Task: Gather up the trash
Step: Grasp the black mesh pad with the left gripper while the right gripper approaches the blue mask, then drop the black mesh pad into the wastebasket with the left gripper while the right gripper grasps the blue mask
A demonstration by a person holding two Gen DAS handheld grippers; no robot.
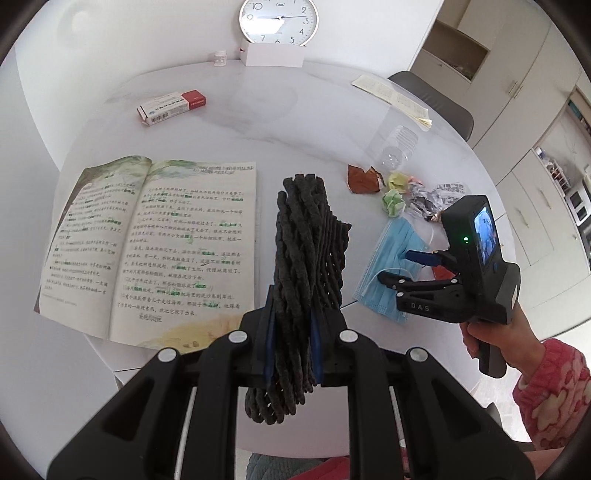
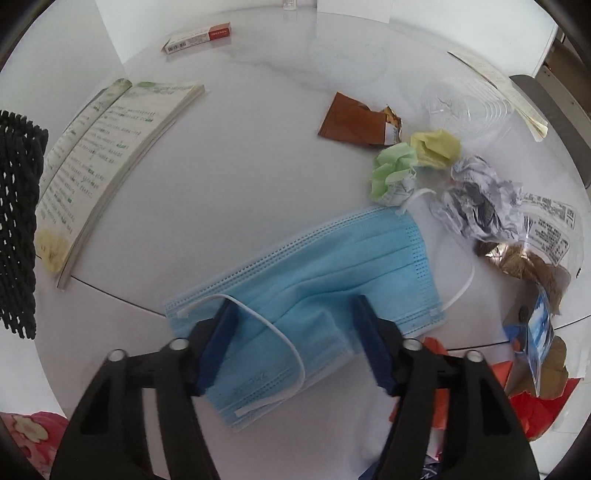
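Observation:
My left gripper (image 1: pixel 293 354) is shut on a black foam net sleeve (image 1: pixel 308 251) and holds it upright above the white round table (image 1: pixel 229 122). The sleeve also shows at the left edge of the right wrist view (image 2: pixel 16 225). My right gripper (image 2: pixel 295 332) is open, its fingers straddling a blue face mask (image 2: pixel 332 273) that lies flat on the table; it also appears in the left wrist view (image 1: pixel 400 266). Beyond the mask lie a brown wrapper (image 2: pixel 351 122), green (image 2: pixel 393 171) and yellow (image 2: pixel 436 147) paper balls, crumpled printed paper (image 2: pixel 480 199) and a clear snack bag (image 2: pixel 535 251).
An open book (image 1: pixel 147 251) lies at the left. A medicine box (image 1: pixel 171 107), a small white bottle (image 1: pixel 220 58), a clock (image 1: pixel 279 20) and a card stand further back. A clear plastic bottle (image 1: pixel 397 146) and a booklet (image 1: pixel 393 98) lie at the right. Red trash (image 2: pixel 535 398) shows beyond the table edge.

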